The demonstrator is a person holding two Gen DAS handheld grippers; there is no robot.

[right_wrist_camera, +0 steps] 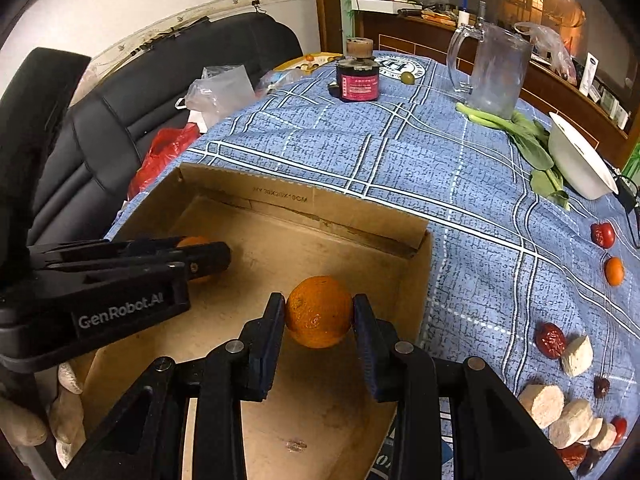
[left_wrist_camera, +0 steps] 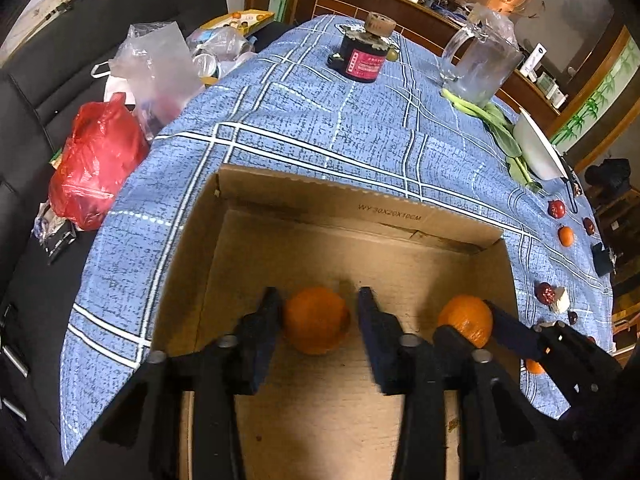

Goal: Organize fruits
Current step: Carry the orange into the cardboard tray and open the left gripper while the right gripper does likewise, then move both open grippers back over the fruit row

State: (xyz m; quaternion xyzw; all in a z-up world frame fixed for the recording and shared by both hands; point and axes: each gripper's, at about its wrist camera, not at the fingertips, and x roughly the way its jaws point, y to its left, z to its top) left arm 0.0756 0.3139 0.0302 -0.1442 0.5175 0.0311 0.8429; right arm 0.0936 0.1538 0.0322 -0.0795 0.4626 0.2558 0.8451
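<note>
An open cardboard box sits on the blue plaid tablecloth. My left gripper is inside the box with an orange between its fingers; the left pad touches it and a small gap shows at the right pad. In the right wrist view the left gripper hides most of that orange. My right gripper is shut on a second orange and holds it over the box; it also shows in the left wrist view.
Red dates, small oranges and pale root slices lie on the cloth right of the box. A glass mug, greens, a white bowl and a dark jar stand behind. A black sofa with bags is left.
</note>
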